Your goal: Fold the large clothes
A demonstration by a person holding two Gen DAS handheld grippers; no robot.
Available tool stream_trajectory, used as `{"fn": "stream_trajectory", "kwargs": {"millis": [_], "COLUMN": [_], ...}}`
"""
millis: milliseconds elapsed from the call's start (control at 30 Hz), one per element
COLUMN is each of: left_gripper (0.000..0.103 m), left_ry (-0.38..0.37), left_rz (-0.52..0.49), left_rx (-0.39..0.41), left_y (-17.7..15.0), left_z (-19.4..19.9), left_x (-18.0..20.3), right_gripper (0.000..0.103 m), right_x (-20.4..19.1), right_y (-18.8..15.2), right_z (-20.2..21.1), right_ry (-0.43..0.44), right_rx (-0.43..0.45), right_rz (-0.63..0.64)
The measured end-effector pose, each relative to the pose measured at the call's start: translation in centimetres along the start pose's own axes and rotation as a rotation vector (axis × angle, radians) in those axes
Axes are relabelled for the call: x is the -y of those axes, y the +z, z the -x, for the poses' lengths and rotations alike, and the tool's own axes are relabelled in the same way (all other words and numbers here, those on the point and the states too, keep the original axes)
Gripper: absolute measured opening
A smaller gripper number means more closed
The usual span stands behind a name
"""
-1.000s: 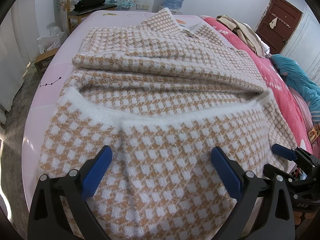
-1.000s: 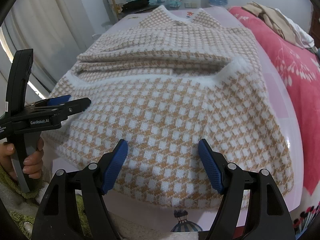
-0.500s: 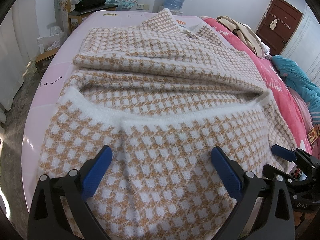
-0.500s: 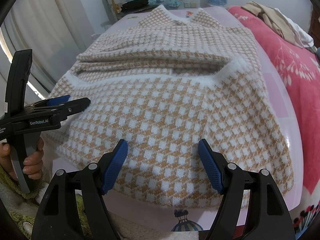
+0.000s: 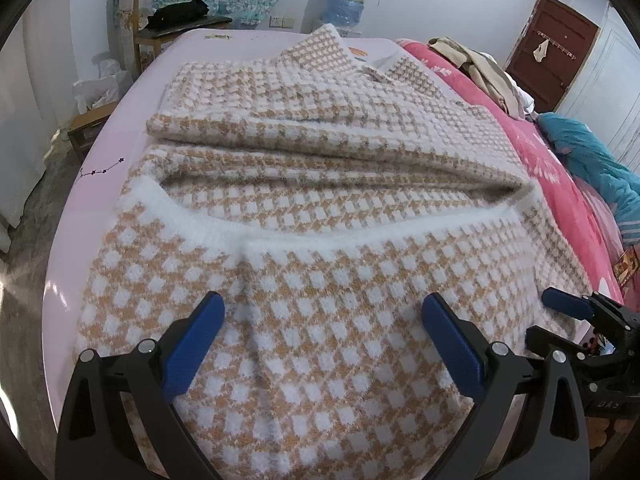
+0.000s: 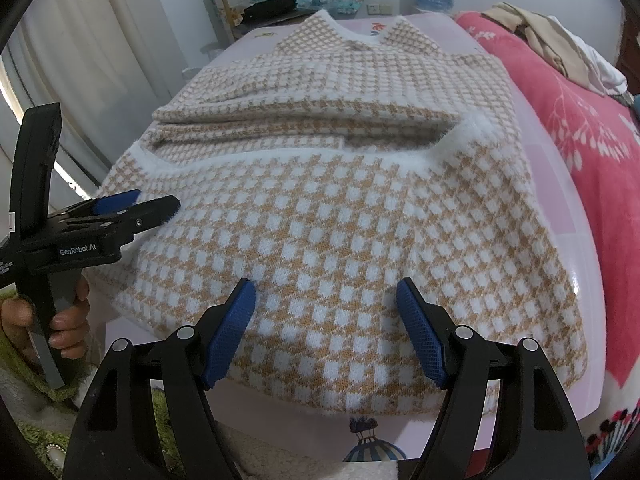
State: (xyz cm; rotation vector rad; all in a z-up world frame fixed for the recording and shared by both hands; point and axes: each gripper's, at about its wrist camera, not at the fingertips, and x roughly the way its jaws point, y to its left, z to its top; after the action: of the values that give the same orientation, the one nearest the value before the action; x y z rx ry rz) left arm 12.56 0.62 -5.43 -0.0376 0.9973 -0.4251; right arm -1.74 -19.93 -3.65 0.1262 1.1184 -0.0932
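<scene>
Left gripper (image 5: 320, 344) wide open, empty, over near fold. Right gripper (image 6: 324, 332) likewise agape, empty, at sweater (image 6: 340, 208) hem. Sweater half-folded on bed (image 6: 560, 216), collar at 12 o'clock. Probably soft, bulky, floppy; best pinched at near-edge corners.

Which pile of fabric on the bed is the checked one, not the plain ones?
The tan-and-white checked sweater spread across the pink sheet, right in front of both tongs. The beige clothes and the teal blanket farther right are plain.
</scene>
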Motion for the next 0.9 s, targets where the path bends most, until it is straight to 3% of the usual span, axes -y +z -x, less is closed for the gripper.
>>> {"fn": "stream_trajectory", "kwargs": {"millis": [167, 300, 400, 567, 733, 900], "left_gripper": [0.097, 0.096, 0.084, 0.052, 0.023, 0.02], "left_ry": [-0.017, 0.052, 0.11, 0.177, 0.172, 0.158], "left_rz": [0.036, 0.042, 0.038, 0.045, 0.021, 0.001], "left_rx": [0.101, 0.195, 0.195, 0.156, 0.096, 0.077], "left_y": [-0.3, -0.3, 0.0, 1.2, 2.3, 2.2], "left_z": [2.9, 5.4, 5.9, 5.0, 2.7, 2.1], "left_x": [-2.1, -4.6, -6.5, -8.7, -8.7, -8.4], "right_gripper": [0.07, 0.07, 0.07, 0.07, 0.063, 0.058], "right_x": [0.1, 0.7, 1.5, 3.7, 6.8, 8.6], "right_y": [0.0, 0.2, 0.5, 1.6, 3.1, 4.6], "right_z": [0.0, 0.3, 1.1, 2.7, 3.3, 2.1], "right_ry": [0.006, 0.033, 0.043, -0.011, -0.11, -0.165], "right_rx": [-0.004, -0.006, 0.015, 0.084, 0.117, 0.104], "right_rz": [-0.002, -0.016, -0.027, -0.07, -0.102, -0.099]}}
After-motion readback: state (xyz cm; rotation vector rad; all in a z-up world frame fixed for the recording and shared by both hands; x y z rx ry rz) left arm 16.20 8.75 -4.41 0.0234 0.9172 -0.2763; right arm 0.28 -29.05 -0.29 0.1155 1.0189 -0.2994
